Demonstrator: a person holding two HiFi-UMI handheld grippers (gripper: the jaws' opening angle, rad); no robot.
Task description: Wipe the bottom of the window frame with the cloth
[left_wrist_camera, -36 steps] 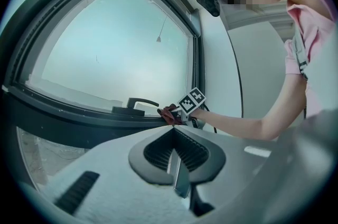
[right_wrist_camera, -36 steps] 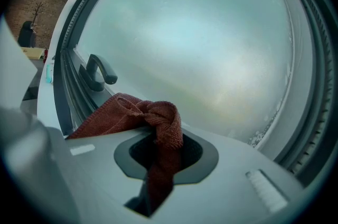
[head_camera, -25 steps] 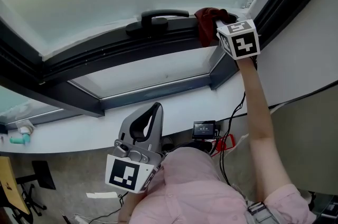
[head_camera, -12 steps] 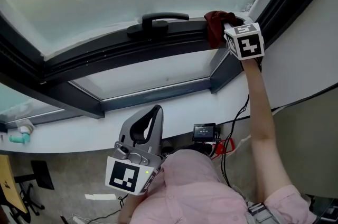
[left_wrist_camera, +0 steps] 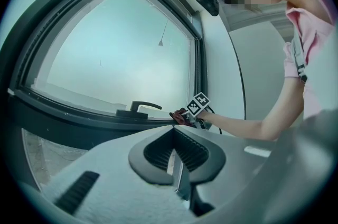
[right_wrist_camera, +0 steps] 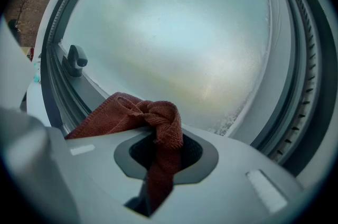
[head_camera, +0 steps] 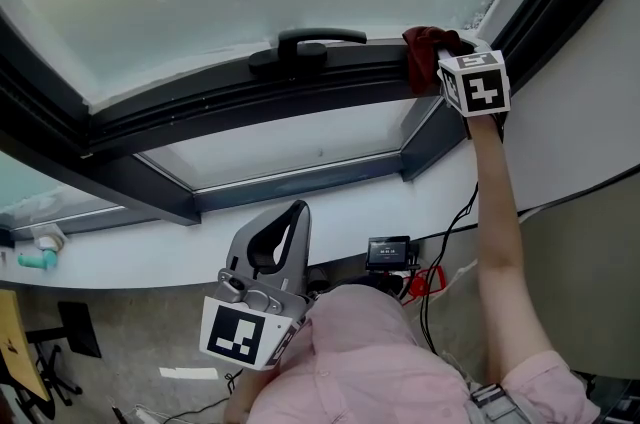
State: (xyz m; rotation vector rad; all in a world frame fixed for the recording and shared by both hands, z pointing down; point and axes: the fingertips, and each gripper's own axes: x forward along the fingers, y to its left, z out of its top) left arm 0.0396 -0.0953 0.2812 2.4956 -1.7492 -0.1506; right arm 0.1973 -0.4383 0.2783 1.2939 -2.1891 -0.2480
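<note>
My right gripper (head_camera: pixel 447 64) is shut on a dark red cloth (head_camera: pixel 426 50), pressed on the bottom rail of the dark window frame (head_camera: pixel 210 102) near its right corner. In the right gripper view the cloth (right_wrist_camera: pixel 153 128) bunches over the jaws and runs down between them, with frosted glass (right_wrist_camera: pixel 174 33) ahead. My left gripper (head_camera: pixel 270 257) hangs low by the person's chest, away from the frame; in the left gripper view its jaws (left_wrist_camera: pixel 177 165) are closed with nothing between them. That view shows the right gripper's marker cube (left_wrist_camera: pixel 197 105) and the cloth (left_wrist_camera: pixel 179 115) far off.
A black window handle (head_camera: pixel 305 44) sits on the rail left of the cloth. A white sill (head_camera: pixel 330 202) runs below the frame. Cables and a small black device (head_camera: pixel 388 250) lie under the sill. A teal object (head_camera: pixel 38 260) rests at the far left.
The right gripper has slid the cloth rightward along the bottom rail, closer to the frame's right corner. The left gripper has stayed put.
</note>
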